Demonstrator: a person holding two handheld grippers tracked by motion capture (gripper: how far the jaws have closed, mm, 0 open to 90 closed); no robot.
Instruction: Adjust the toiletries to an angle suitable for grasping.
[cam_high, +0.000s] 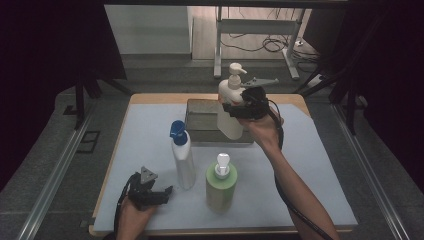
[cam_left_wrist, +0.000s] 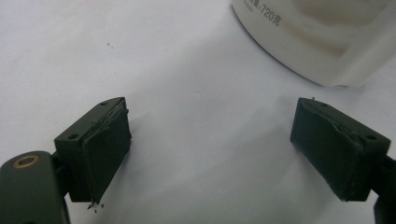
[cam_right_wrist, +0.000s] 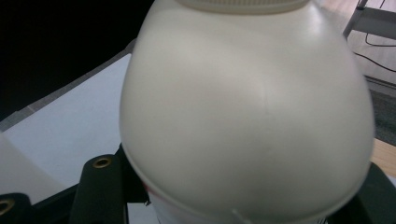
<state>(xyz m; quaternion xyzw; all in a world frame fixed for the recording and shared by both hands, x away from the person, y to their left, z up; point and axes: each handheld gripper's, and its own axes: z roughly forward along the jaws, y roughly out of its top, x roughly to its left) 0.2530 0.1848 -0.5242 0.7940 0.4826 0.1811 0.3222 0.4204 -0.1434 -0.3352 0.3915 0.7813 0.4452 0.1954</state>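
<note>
White mat (cam_high: 150, 135) covered the table, 2 bottles upright near the front. Right gripper (cam_high: 239, 109) was clamped on the white pump bottle (cam_high: 229, 107), holding it over the grey box (cam_high: 200, 120), probably to drop it in. Left gripper (cam_high: 159, 194) rested spread wide, holding nothing.

High view looks down over table (cam_high: 150, 125); right gripper view close against pump bottle (cam_high: 230, 107), shared.

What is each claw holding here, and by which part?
The right claw grips the white pump bottle around its upper body, below the pump. The left claw is open and holds nothing.
</note>
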